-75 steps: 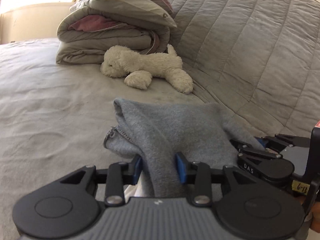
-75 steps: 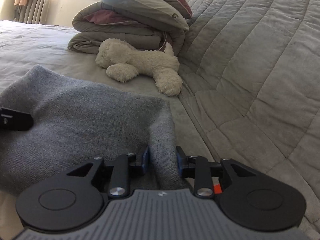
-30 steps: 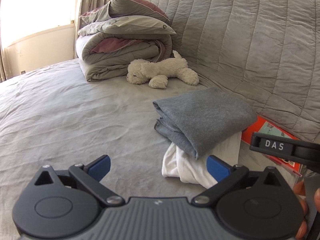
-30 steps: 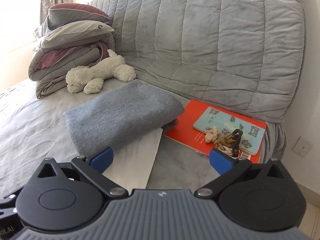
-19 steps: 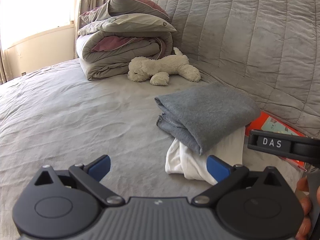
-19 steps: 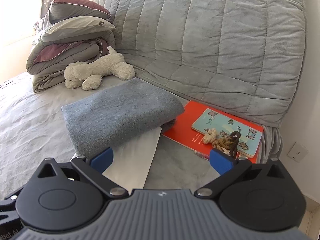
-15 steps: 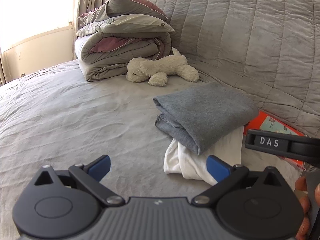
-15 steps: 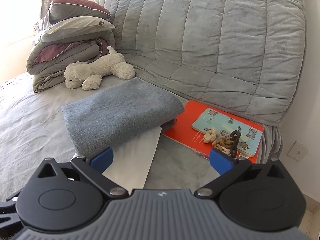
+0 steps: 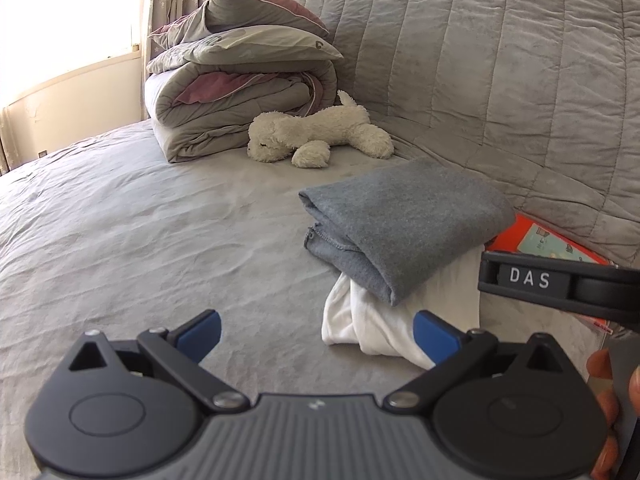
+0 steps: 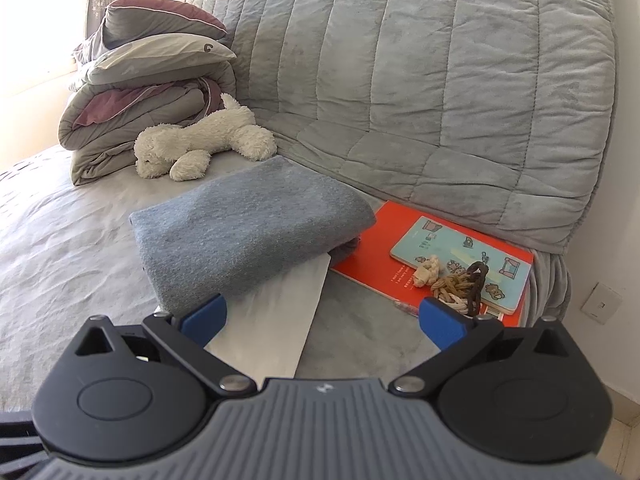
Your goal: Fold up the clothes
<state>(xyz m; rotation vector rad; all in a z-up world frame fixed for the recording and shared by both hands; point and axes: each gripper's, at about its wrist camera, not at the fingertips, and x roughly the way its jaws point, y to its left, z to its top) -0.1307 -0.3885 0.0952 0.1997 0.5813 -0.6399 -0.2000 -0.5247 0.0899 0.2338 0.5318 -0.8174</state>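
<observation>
The left gripper has its 2 blue-tipped fingers spread wide, with nothing between them, and it hangs above the grey bed sheet. The right gripper is spread just as wide and also carries nothing; part of it shows at the right edge of the left wrist view as a black bar marked "DAS", with a hand behind it.

Just ahead of both grippers lies the folded grey garment, a neat rectangle with its folded edge toward the left gripper. It rests on top of a folded white garment, which sticks out from under its near side. Neither gripper touches the stack.

To the right of the stack, touching its far corner, an orange book lies flat on the bed with a light blue booklet and a tangle of brown cord on it. Behind runs the quilted grey headboard cover. Farther back a white plush dog lies beside a folded duvet topped by 2 pillows.
</observation>
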